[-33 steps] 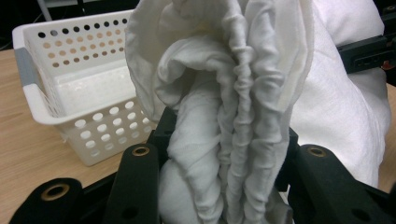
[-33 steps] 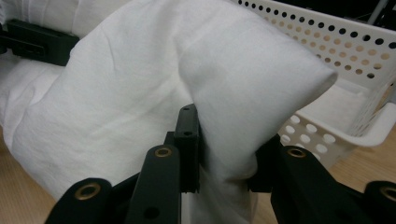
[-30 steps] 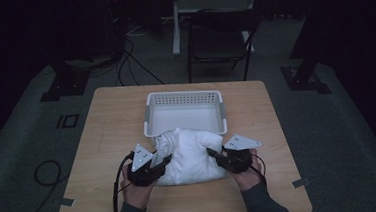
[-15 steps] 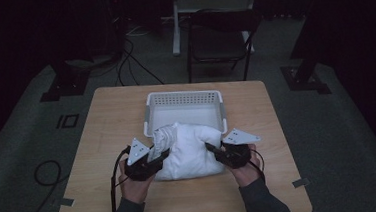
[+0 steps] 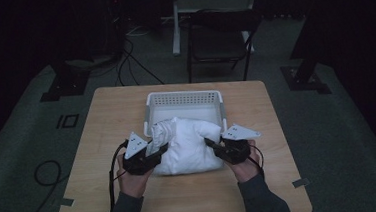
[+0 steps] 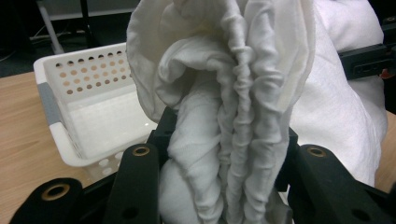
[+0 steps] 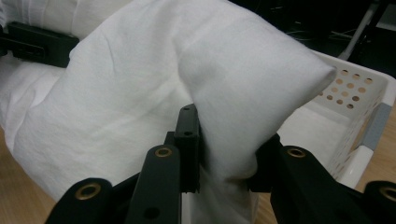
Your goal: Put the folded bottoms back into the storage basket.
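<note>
Left gripper (image 5: 160,150) clamped on bunched, gathered end of soft white cloth-covered pillow (image 5: 189,146); folds squeezed between black jaws. Right gripper (image 5: 211,143) pinched on opposite smooth corner of pillow. Pillow between both grippers, over light wooden table (image 5: 102,132), far edge against near rim of white perforated plastic basket (image 5: 185,100). Beyond table: dark folding chair (image 5: 219,38).

The white basket (image 5: 184,102) stands at 12 o'clock, and the bunched white cloth (image 5: 189,146) leans on its near wall, so the way forward is blocked. The surface (image 5: 102,132) is bare at 9 o'clock and at 3 o'clock beside each hand-held gripper. A chair (image 5: 221,38) stands beyond the far edge.
</note>
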Available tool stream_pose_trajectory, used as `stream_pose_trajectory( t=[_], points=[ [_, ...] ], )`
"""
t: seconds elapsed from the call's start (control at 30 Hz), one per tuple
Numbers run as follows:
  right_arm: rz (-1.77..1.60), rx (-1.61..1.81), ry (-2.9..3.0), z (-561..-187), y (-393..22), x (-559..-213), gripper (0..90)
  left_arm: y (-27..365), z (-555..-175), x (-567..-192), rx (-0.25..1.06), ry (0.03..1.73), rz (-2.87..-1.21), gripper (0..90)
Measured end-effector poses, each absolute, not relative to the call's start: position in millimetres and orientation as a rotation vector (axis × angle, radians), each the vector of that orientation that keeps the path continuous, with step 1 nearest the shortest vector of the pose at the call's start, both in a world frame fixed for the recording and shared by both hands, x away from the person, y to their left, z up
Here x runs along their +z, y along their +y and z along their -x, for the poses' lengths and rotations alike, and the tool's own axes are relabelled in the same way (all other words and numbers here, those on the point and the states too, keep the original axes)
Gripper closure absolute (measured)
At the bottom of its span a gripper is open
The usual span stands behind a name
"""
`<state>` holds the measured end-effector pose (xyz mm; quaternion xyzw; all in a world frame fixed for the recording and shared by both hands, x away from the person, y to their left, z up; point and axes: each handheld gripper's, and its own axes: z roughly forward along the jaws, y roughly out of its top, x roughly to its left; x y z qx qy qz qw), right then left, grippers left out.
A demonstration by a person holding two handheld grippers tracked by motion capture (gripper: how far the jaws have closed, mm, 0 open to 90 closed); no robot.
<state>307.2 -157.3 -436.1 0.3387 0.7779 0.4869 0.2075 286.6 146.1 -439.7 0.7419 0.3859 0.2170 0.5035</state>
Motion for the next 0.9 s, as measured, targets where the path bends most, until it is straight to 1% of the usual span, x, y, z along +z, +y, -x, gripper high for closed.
stream_pose_trajectory(
  t=[0.9],
  points=[
    [-0.959,1.368,2.129,-325,-160,-423,71.7,143,-305,-426,0.531,0.925,-1.779,58.9]
  ],
)
